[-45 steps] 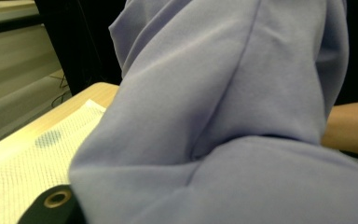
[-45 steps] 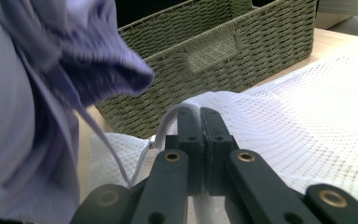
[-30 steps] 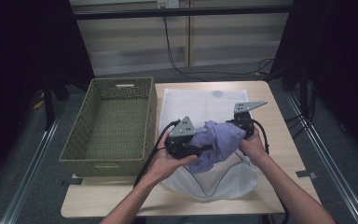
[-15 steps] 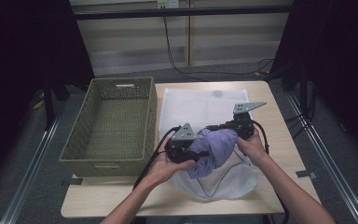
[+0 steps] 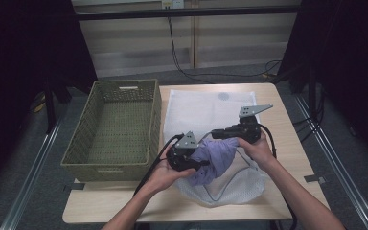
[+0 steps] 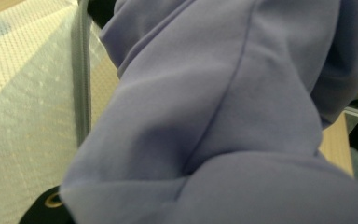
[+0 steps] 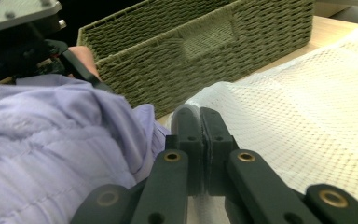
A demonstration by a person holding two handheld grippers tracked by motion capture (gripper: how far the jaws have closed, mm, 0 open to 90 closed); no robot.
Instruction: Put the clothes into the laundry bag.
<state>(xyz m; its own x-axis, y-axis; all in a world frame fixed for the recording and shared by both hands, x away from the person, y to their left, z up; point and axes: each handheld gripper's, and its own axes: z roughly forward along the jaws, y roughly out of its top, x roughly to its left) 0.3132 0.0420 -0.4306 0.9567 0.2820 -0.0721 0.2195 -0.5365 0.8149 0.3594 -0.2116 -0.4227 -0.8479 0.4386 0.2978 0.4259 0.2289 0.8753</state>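
A light wooden surface (image 5: 278,103) with rounded corners stands in the middle of a dim room, lit from above so that it is the brightest area. Around it the floor (image 5: 38,167) is grey, with pale metal rails (image 5: 338,151) running along both sides of the surface. Dark curtains (image 5: 24,43) hang at left and right, leaving those sides almost black. Behind the surface a pale panelled wall (image 5: 230,43) runs across, topped by a dark horizontal bar (image 5: 187,12). A black cable (image 5: 175,52) drops down the wall from a white socket (image 5: 171,4) and trails across the floor toward the right.
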